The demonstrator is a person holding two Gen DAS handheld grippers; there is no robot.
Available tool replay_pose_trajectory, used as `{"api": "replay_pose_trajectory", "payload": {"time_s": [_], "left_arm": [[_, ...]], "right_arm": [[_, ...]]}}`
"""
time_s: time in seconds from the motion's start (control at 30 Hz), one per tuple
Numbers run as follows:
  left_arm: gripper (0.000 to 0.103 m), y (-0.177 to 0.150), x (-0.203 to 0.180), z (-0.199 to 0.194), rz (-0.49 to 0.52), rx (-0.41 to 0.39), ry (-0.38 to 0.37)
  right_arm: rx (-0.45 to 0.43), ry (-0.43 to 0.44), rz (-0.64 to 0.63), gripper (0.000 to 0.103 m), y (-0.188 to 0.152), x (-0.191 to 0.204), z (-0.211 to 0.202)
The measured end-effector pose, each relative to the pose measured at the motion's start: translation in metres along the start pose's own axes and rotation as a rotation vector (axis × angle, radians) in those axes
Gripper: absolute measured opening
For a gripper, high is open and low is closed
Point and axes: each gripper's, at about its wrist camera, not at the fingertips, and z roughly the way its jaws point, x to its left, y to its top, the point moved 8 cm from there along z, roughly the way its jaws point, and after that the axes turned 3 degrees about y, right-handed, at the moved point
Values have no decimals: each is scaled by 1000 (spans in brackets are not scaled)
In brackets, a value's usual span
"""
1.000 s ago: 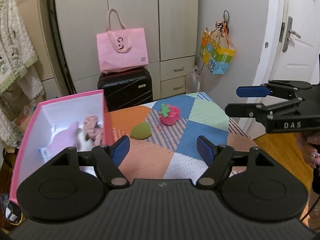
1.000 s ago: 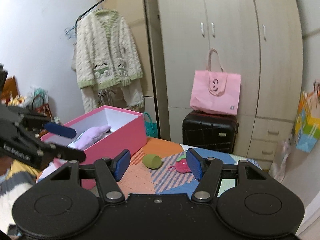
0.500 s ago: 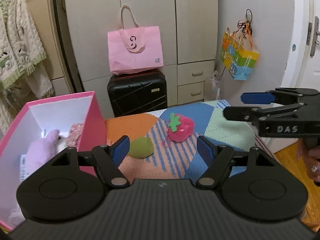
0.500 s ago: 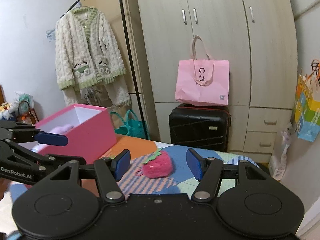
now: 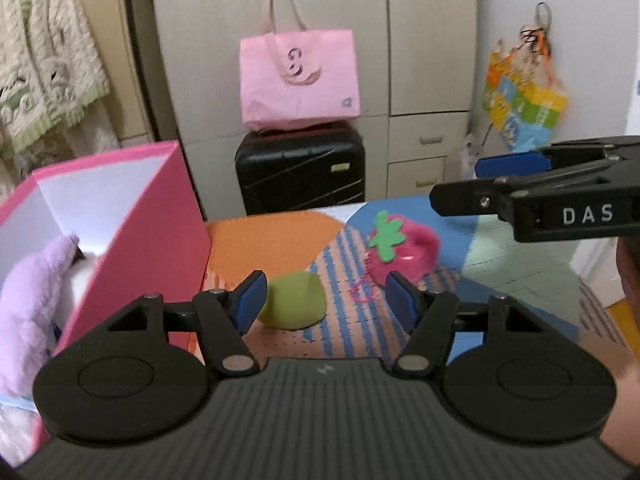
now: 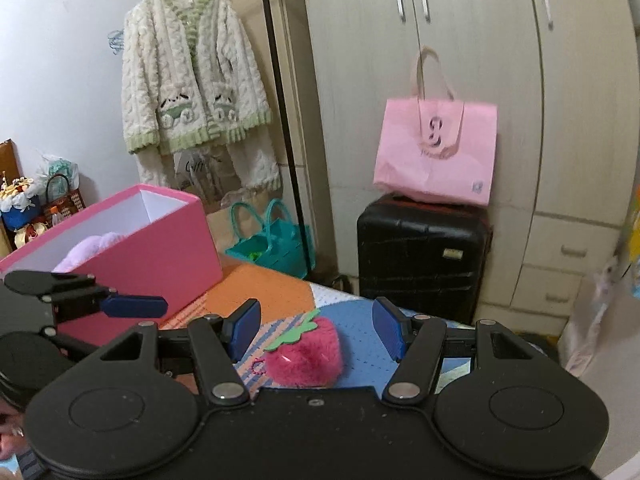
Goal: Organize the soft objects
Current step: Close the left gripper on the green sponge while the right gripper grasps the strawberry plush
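A green soft lump (image 5: pixel 294 300) lies on the patchwork table (image 5: pixel 260 236), just ahead of my open, empty left gripper (image 5: pixel 326 300) and nearer its left finger. A pink plush strawberry (image 5: pixel 400 250) lies beyond it to the right; in the right wrist view the strawberry (image 6: pixel 306 354) sits between the fingers of my open, empty right gripper (image 6: pixel 316 328). A pink box (image 5: pixel 156 240) stands at the left with a lilac plush (image 5: pixel 28 300) inside. The right gripper (image 5: pixel 520 184) shows side-on at the right of the left wrist view.
A black suitcase (image 5: pixel 300 168) with a pink tote bag (image 5: pixel 298 80) on it stands behind the table against the wardrobe. A colourful bag (image 5: pixel 524 108) hangs at the right. A cream cardigan (image 6: pixel 192 96) hangs on a rack, a teal bag (image 6: pixel 272 240) below it.
Both grippers have come lower and closer to the table. The green lump now sits near the left gripper's fingers, and the strawberry has come between the right gripper's fingers. Both stay open.
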Motion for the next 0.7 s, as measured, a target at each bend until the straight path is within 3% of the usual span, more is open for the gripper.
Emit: {"api": "replay_pose_trajectory", "payload": {"time_s": [0.2, 0.4, 0.57, 0.7], "left_arm": [[64, -8, 3, 21, 13, 33, 56], [64, -13, 9, 38, 15, 76, 85], [64, -14, 13, 44, 24, 90, 99], [48, -15, 16, 45, 35, 84, 129]], "right_arm": [[114, 49, 49, 67, -21, -3, 33], [146, 83, 99, 66, -32, -8, 50], [170, 103, 99, 45, -39, -4, 57], [158, 76, 62, 40, -39, 1, 55]]}}
